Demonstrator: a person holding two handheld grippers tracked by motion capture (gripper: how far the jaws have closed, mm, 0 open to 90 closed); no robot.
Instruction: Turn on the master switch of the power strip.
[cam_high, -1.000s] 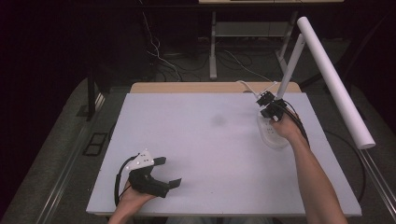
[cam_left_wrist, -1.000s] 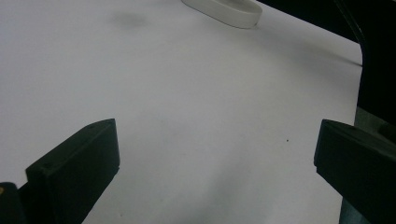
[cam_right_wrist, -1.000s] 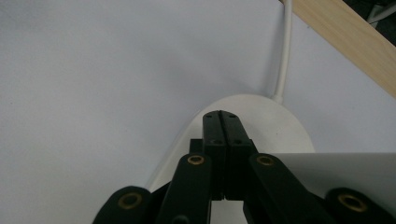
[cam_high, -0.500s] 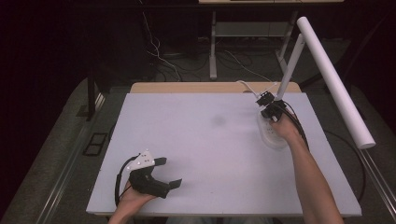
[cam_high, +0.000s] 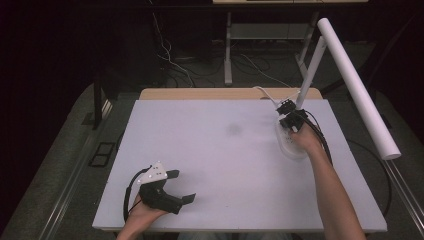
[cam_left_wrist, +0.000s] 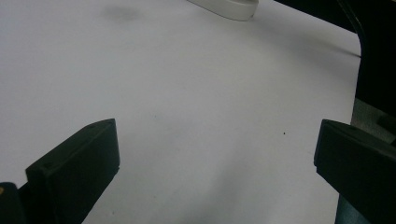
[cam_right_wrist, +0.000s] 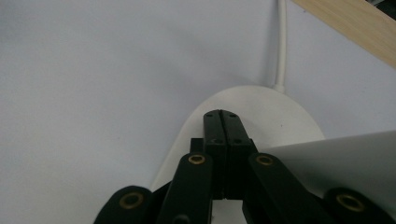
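Near the desk's (cam_high: 220, 165) far right corner, the shut right gripper (cam_high: 288, 116) is pressed tip-down onto the white oval plastic lamp base (cam_high: 290, 147).

The base lies directly under the closed jaws, with nothing clamped between them; its long axis runs from near edge to far edge, and the white lamp stem (cam_high: 311, 71) rises beside the gripper. The left gripper (cam_high: 170, 187), jaws wide open and empty, is held well apart at the near left corner. No containers are seen.

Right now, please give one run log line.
right tool: shut, over lamp base | left tool: open, empty | table
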